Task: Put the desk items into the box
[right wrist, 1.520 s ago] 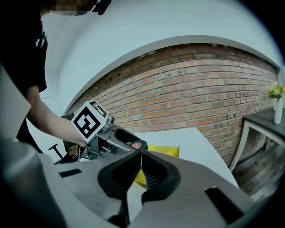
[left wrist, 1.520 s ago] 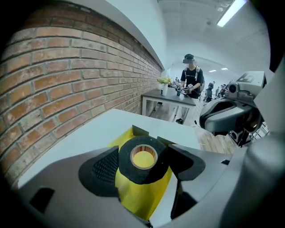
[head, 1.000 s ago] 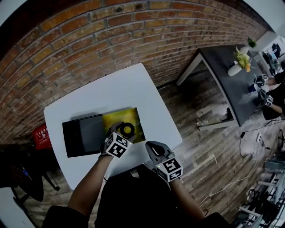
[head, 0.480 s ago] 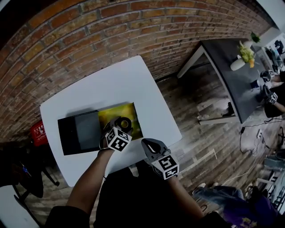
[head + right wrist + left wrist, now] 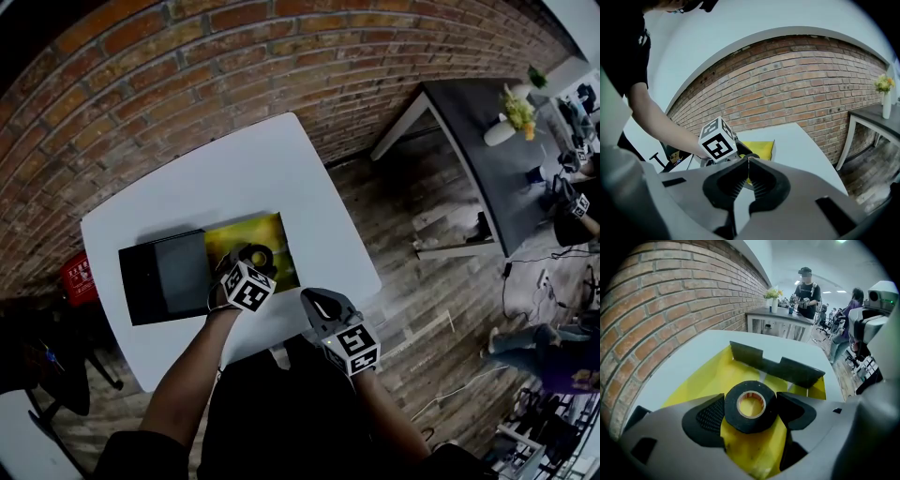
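Over the open yellow-lined box (image 5: 279, 232) on the white table (image 5: 234, 169), the left gripper (image 5: 751, 411) clamps a black tape roll (image 5: 749, 423), the right gripper (image 5: 747, 161) alongside with jaws pressed together, empty

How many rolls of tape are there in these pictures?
1. The black roll of tape sits gripped in the left claw, over the open yellow box on the white table. Another could lie hidden under the claw.

1 brick wall (image 5: 187, 84) behind 1 white table (image 5: 234, 178). 1 dark table (image 5: 478, 178) at right, bearing 1 white vase (image 5: 496, 132) of flowers. Wood-plank floor (image 5: 412, 281). 1 red object (image 5: 81, 279) at left edge.
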